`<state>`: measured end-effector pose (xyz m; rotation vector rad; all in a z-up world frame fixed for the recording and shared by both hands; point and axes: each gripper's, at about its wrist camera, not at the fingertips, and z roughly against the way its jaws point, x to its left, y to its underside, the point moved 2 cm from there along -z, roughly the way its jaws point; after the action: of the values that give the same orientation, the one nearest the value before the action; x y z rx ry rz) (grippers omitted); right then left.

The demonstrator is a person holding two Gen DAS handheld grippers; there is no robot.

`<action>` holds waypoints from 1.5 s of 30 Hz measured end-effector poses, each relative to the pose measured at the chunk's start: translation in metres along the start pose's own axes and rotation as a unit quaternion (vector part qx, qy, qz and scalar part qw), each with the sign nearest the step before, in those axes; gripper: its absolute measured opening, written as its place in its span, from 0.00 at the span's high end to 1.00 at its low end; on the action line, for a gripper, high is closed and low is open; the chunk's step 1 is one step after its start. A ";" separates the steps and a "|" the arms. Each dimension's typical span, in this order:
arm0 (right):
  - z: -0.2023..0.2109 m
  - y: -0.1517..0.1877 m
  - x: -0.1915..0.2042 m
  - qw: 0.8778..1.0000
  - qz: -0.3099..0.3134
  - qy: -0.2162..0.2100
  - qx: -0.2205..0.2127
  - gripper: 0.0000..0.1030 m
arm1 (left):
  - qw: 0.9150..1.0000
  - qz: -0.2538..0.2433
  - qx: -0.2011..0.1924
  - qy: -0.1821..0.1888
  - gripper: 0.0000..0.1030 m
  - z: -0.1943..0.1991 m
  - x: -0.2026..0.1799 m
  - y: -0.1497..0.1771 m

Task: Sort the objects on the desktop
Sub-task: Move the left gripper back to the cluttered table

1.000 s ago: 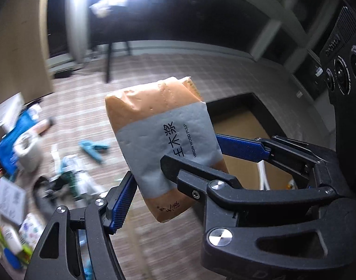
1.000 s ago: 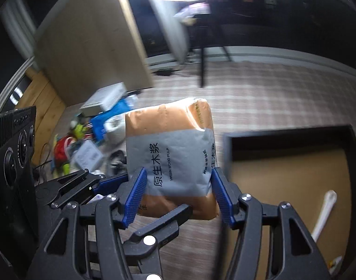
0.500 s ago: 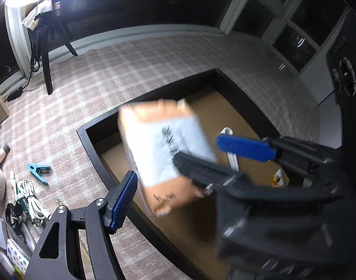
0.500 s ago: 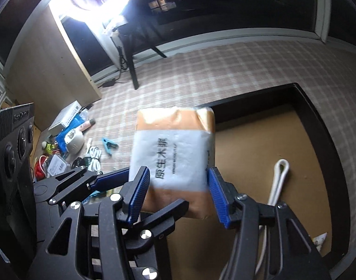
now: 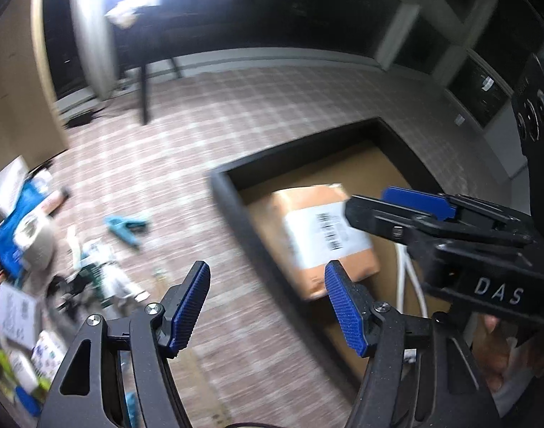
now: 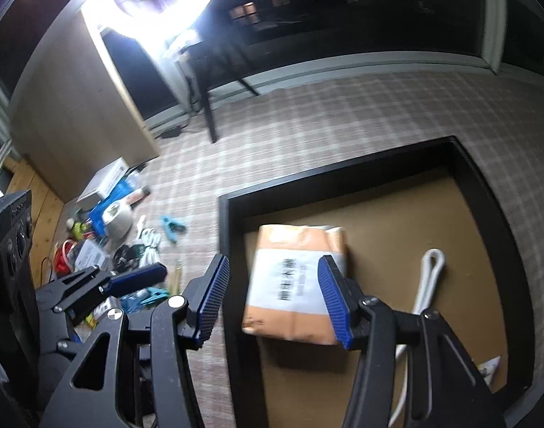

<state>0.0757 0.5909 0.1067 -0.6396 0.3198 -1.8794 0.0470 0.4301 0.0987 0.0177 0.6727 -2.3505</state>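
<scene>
The white letters "DAS" stand on the black body of the right gripper, seen from the left wrist. A black barcode is printed on the white band of the orange tissue pack lying in the black tray near its left wall (the pack's dark characters are too blurred to read).

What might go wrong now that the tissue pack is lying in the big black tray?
The tissue pack lies close to the tray's left wall, beside the white cord. Later things may pile up on it or bury the cord. Out on the checked cloth, the coiled white cable sits in a tight heap with other small things, so grabbing one could drag its neighbours along.
</scene>
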 end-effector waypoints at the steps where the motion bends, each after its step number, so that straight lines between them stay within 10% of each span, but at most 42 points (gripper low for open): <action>1: -0.002 0.001 0.005 1.000 0.005 -0.005 0.002 0.50 | 1.000 0.008 -0.001 -0.007 0.38 0.003 0.008 0.003; 20: -0.043 0.014 0.120 0.989 0.118 -0.083 0.040 0.50 | 0.974 0.196 -0.007 -0.118 0.38 0.050 0.161 0.077; 45: -0.127 0.054 0.214 0.968 0.185 -0.114 0.128 0.65 | 0.947 0.286 0.028 -0.144 0.38 0.021 0.208 0.123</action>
<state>-0.0152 0.3638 0.0361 -0.5679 0.0388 -1.4432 -0.0329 0.2148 0.0208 -0.0913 0.3868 -1.7628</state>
